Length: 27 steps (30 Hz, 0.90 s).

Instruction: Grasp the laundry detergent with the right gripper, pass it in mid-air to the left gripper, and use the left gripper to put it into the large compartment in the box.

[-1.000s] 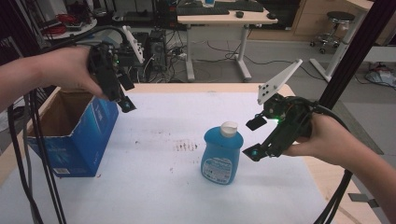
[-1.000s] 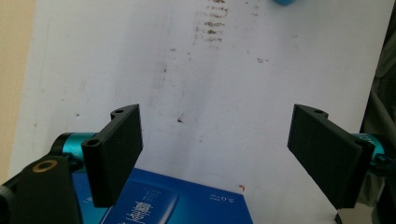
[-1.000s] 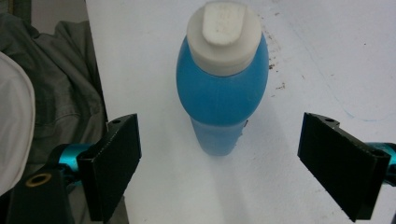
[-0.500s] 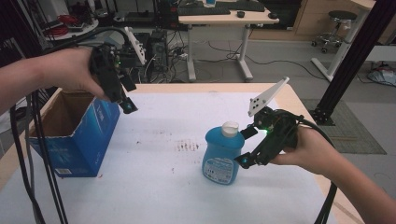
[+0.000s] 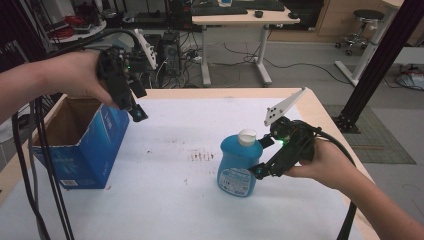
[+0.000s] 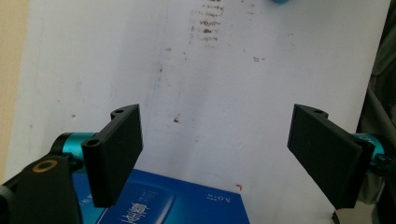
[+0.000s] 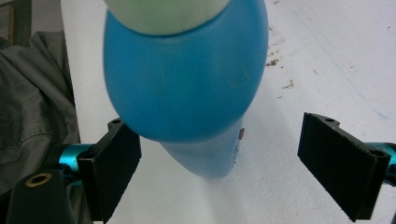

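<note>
Blue bottle (image 5: 238,165) with a white cap (image 5: 246,136), upright on the white-covered worktop (image 5: 185,200), right of centre in the high view. Paper label low on the bottle's front, print too small to read.

Right hand-held gripper (image 5: 263,156) in the person's right hand (image 5: 320,162), tilted and pointing leftward at the bottle, jaws apart. One jaw tip beside the cap, the other beside the bottle's lower body; contact with the plastic impossible to tell from above. In the right gripper view (image 7: 219,172), bottle body (image 7: 187,84) large and close between the spread jaws, nearer the left jaw, with open gap to the right jaw. Grey three-cornered plate (image 5: 285,106) sticking up from the top of this gripper.

Left hand-held gripper (image 5: 131,102) in the person's left hand (image 5: 75,80), held above the worktop at the far left, well apart from the bottle, jaws wide apart and holding nothing. In the left gripper view (image 6: 217,158), bare white worktop between the jaws, blue printed side of a box below.

Open blue cardboard box (image 5: 80,145) standing at the left edge of the worktop, just below and beside the left gripper. Small patch of brown marks (image 5: 202,156) on the white surface between box and bottle. Black cables (image 5: 42,165) trailing down at the left.
</note>
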Each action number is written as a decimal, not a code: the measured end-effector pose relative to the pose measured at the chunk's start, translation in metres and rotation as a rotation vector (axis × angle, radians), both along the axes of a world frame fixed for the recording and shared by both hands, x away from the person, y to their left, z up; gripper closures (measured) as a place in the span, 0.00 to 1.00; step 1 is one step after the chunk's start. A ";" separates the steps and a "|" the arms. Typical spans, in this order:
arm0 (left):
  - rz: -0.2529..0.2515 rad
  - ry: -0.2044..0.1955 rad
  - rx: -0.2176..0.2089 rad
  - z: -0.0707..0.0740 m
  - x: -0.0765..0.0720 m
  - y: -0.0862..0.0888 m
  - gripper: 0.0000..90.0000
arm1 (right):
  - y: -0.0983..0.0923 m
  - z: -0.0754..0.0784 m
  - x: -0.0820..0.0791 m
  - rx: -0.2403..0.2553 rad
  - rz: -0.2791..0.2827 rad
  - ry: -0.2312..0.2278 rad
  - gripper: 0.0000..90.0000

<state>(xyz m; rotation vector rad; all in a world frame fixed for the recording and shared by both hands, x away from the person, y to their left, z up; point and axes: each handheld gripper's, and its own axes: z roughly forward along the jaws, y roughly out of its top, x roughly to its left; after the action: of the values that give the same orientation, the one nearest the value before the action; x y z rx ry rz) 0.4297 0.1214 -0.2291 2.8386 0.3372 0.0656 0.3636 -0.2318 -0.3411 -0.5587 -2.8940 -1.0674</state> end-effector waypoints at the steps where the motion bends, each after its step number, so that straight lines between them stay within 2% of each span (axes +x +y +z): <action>1: 0.000 0.000 0.000 0.000 0.000 0.000 0.20 | 0.000 0.000 0.000 0.000 0.000 0.000 0.14; 22: -0.003 -0.001 0.003 -0.001 -0.001 -0.001 0.20 | 0.013 -0.016 -0.002 0.011 -0.002 -0.014 0.14; 27: -0.003 -0.001 0.001 -0.001 -0.001 0.000 0.20 | 0.016 -0.018 -0.004 0.010 -0.009 -0.040 0.15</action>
<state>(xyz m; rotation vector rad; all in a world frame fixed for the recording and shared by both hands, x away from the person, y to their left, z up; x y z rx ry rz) 0.4284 0.1210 -0.2297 2.8398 0.3333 0.0663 0.3592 -0.2154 -0.3591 -0.5563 -2.9208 -1.1066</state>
